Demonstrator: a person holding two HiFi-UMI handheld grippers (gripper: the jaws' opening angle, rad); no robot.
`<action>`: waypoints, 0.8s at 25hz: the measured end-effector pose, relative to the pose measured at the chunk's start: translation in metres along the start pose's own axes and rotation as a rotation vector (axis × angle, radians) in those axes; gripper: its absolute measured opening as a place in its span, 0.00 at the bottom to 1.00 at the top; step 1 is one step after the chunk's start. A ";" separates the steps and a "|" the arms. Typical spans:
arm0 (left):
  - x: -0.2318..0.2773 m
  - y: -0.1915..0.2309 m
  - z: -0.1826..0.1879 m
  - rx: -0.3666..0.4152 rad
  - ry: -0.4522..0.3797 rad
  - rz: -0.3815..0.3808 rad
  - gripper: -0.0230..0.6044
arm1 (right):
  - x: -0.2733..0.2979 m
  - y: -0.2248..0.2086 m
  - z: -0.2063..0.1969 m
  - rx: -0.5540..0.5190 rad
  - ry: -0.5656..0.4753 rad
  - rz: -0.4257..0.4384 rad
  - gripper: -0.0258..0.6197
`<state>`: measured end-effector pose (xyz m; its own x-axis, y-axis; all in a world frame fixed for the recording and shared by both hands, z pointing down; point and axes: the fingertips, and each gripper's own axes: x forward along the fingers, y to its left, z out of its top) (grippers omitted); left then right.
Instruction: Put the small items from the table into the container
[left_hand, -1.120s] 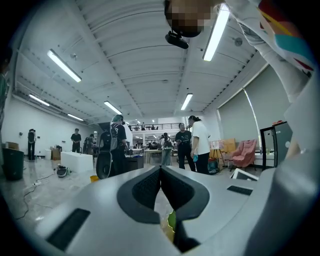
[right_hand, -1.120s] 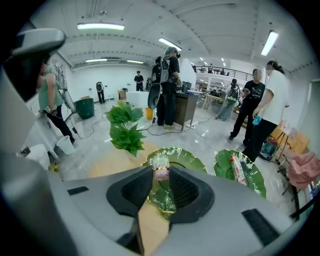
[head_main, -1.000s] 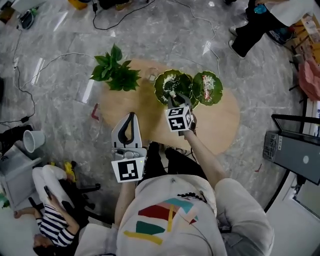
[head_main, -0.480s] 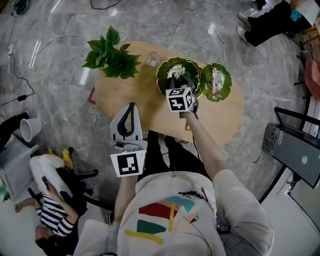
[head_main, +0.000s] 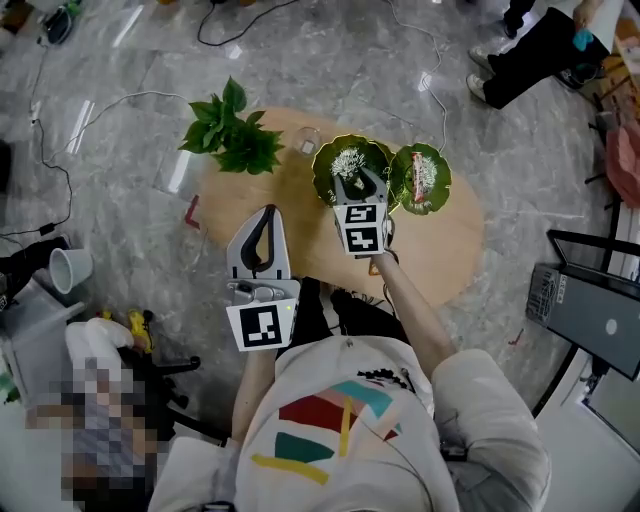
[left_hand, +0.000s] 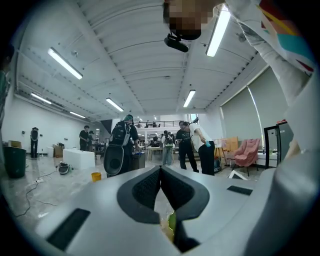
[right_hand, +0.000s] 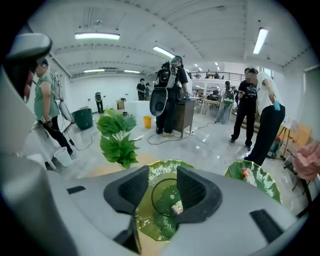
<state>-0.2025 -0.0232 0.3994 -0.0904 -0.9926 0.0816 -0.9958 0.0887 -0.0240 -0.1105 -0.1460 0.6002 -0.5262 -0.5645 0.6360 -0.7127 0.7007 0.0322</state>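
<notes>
Green dish (right_hand: 152, 222), 12 o'clock of right tool (right_hand: 163, 181): jaws opening, empty; withdraw straight up. Left tool (left_hand: 160, 174) closed, empty.

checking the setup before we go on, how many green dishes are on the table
2. One dish lies in the middle of the table. The second dish lies right beside it, with a red and white packet in it. None looks hidden.
</notes>
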 end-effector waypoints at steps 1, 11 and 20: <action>0.000 -0.001 0.005 -0.002 -0.011 0.000 0.05 | -0.013 0.004 0.006 0.011 -0.025 0.009 0.29; -0.013 -0.017 0.055 0.005 -0.118 -0.005 0.05 | -0.163 -0.013 0.066 0.124 -0.275 0.018 0.06; -0.026 -0.025 0.082 0.032 -0.166 -0.002 0.05 | -0.211 -0.027 0.095 0.138 -0.411 0.000 0.06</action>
<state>-0.1742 -0.0066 0.3166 -0.0815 -0.9931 -0.0844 -0.9947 0.0863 -0.0555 -0.0240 -0.0875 0.3920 -0.6473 -0.7107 0.2755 -0.7534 0.6515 -0.0895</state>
